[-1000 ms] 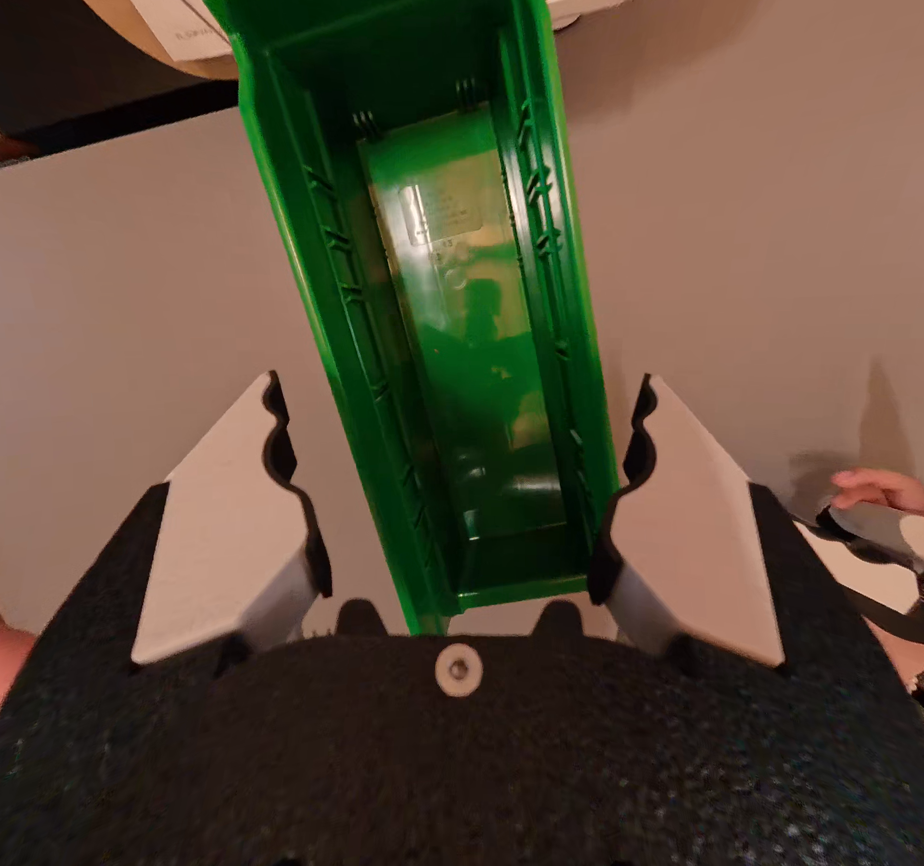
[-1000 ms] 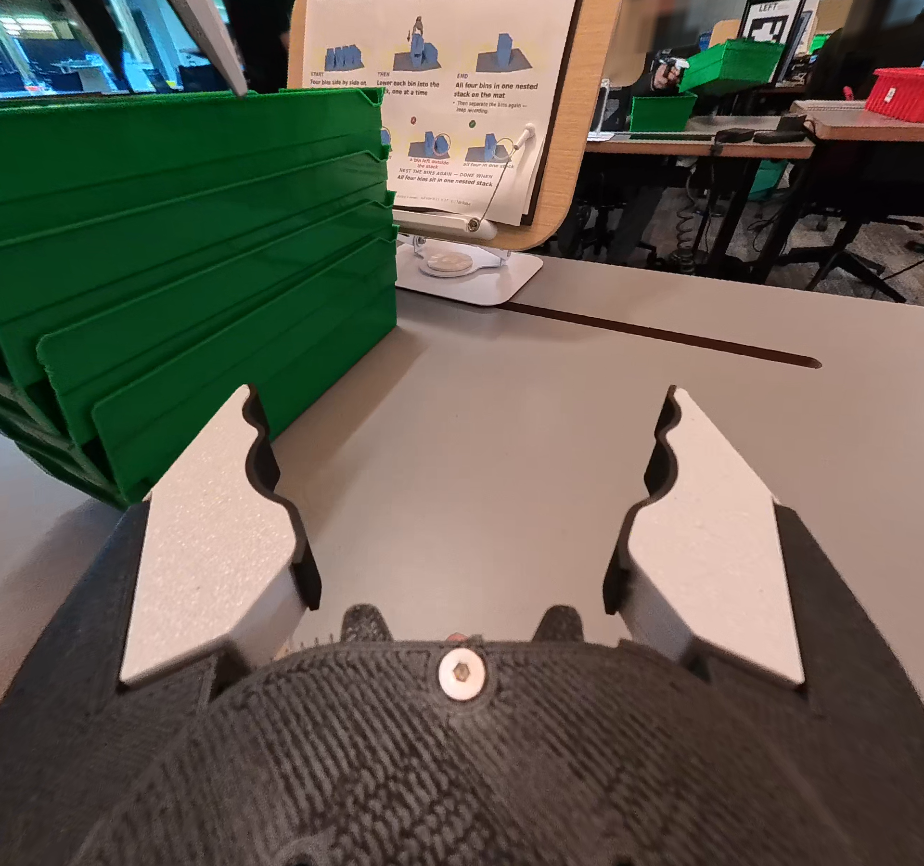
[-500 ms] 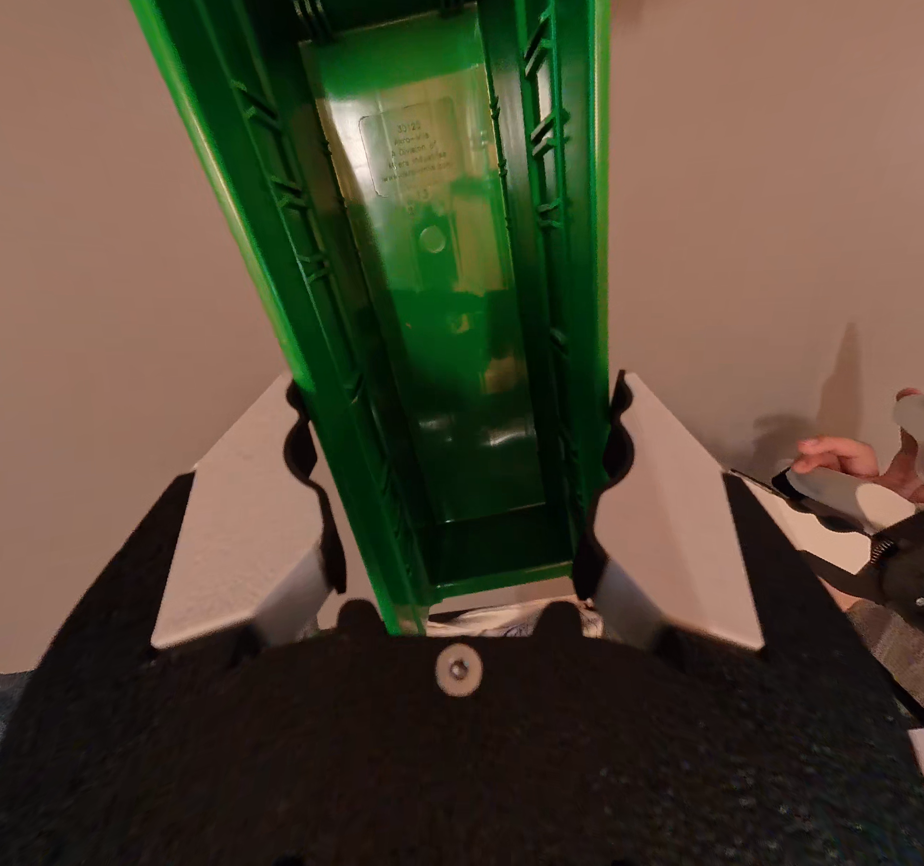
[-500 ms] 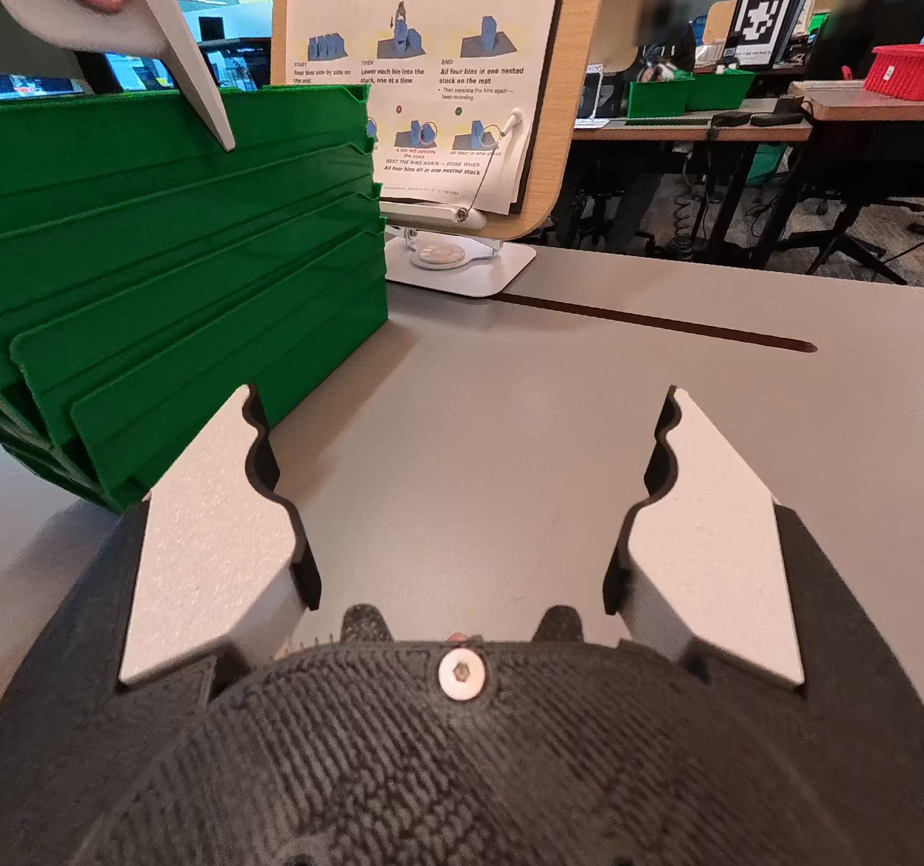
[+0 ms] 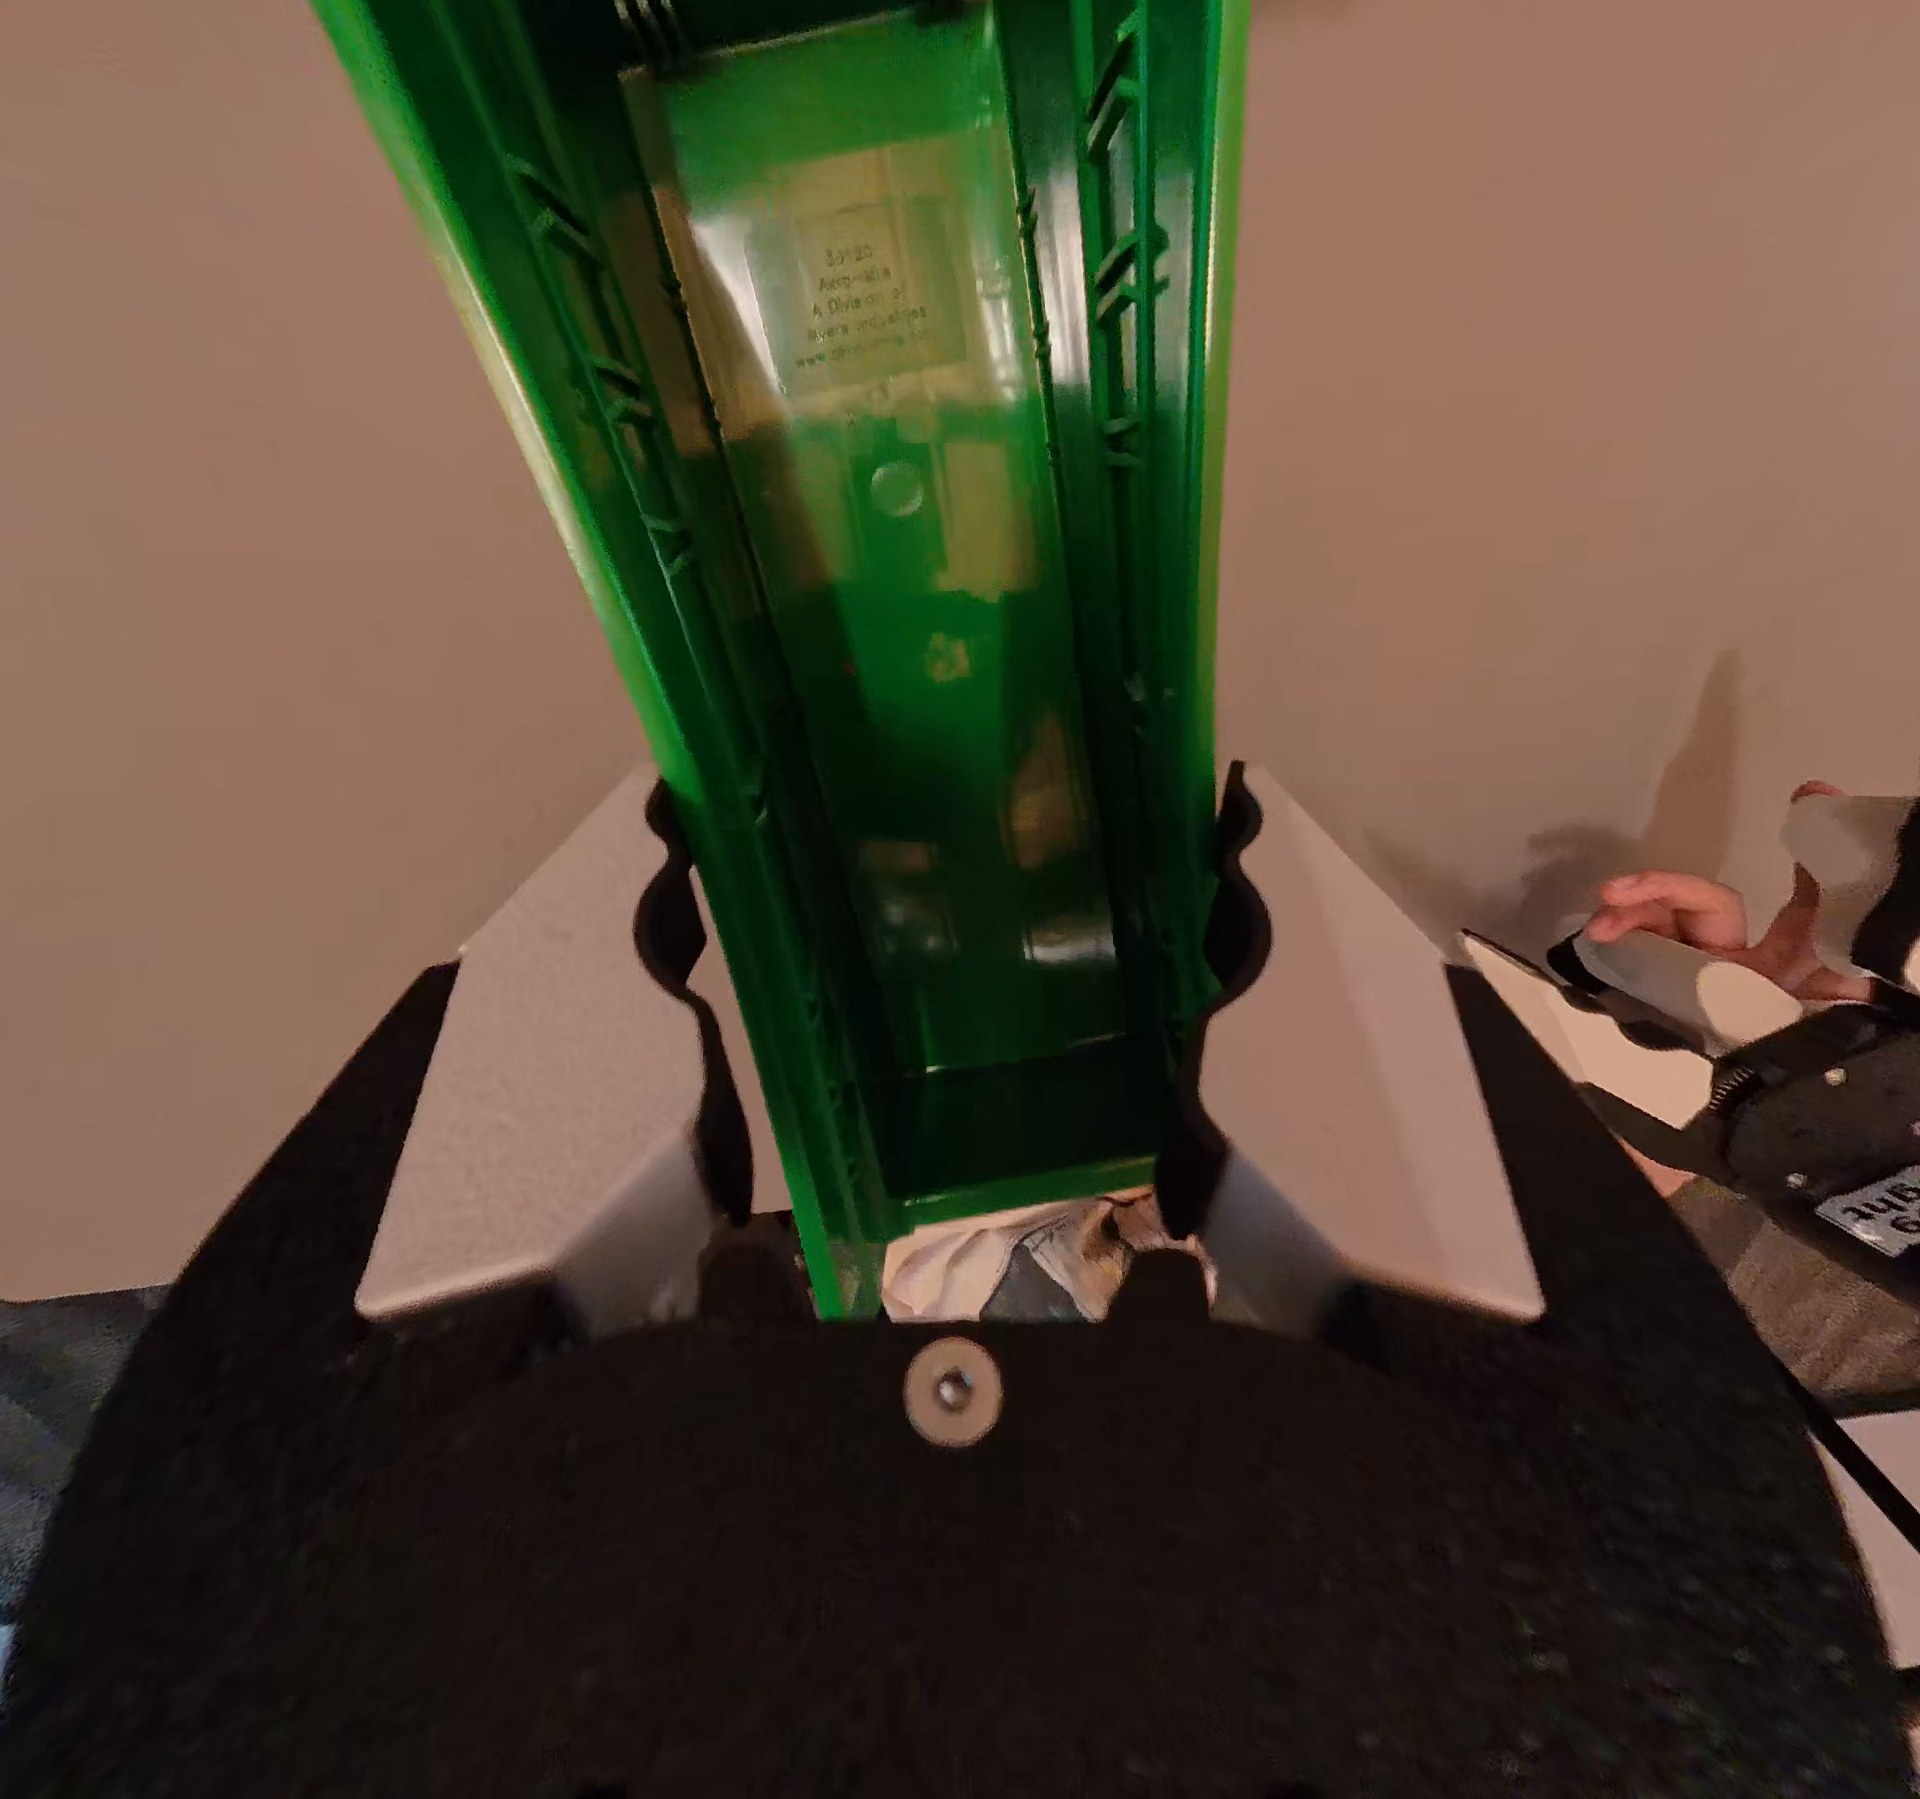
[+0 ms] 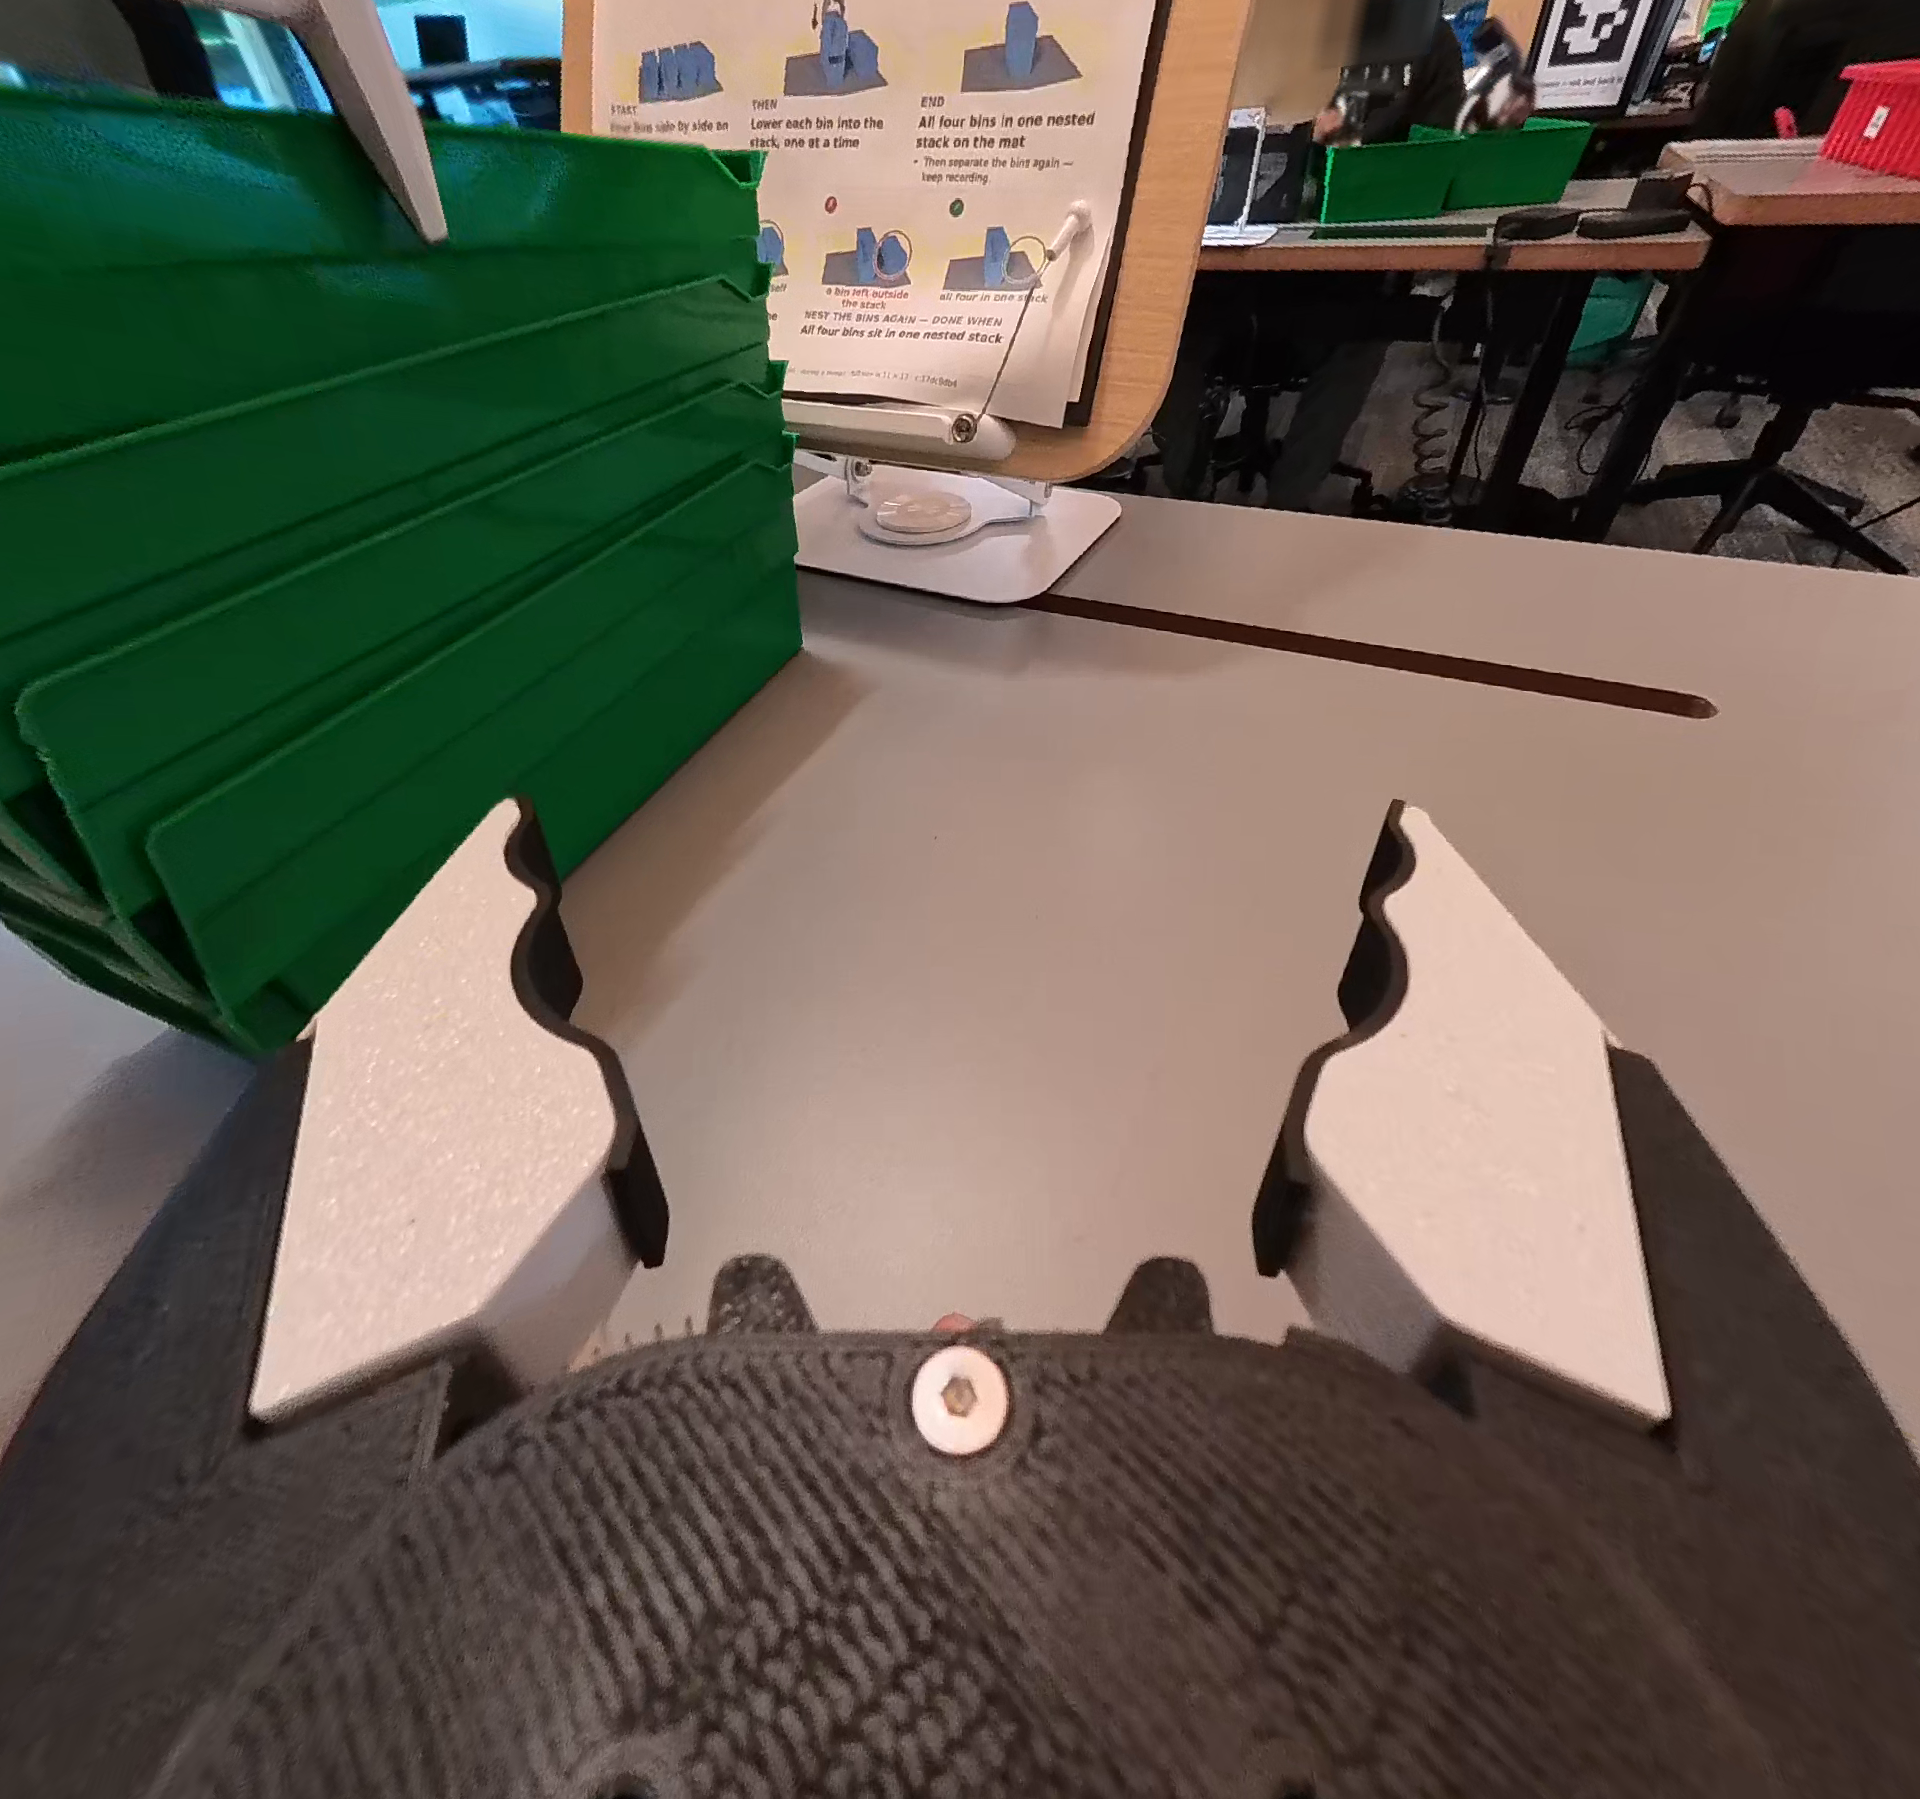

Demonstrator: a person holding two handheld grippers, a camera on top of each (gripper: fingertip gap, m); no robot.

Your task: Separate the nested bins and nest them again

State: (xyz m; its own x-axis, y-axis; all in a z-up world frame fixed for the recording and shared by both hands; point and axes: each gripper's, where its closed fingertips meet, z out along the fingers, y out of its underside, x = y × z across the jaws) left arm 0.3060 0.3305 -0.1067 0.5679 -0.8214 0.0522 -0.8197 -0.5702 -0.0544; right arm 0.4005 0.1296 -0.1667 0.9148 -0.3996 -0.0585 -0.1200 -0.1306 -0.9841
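A stack of nested green bins [image 6: 395, 523] stands on the grey table [image 6: 1143, 866], left of my right gripper. In the left wrist view I look down into the top green bin [image 5: 894, 502]. My left gripper [image 5: 945, 783] has its jaws pressed against both outer long walls near the bin's near end. One of its white fingers [image 6: 353, 66] shows at the stack's top rim in the right wrist view. My right gripper [image 6: 956, 804] is open and empty, low over the table beside the stack. It also shows in the left wrist view [image 5: 1766, 1074], held by a hand [image 5: 1683, 908].
An instruction sheet on a wooden board with a metal stand [image 6: 894, 139] stands behind the stack. A dark slot [image 6: 1351, 653] runs across the table at the back right. Other desks with green and red bins stand in the background.
My left gripper has moved forward over the top bin and its jaws have closed from wide open onto the bin's walls. My right gripper has stayed open and has barely moved.
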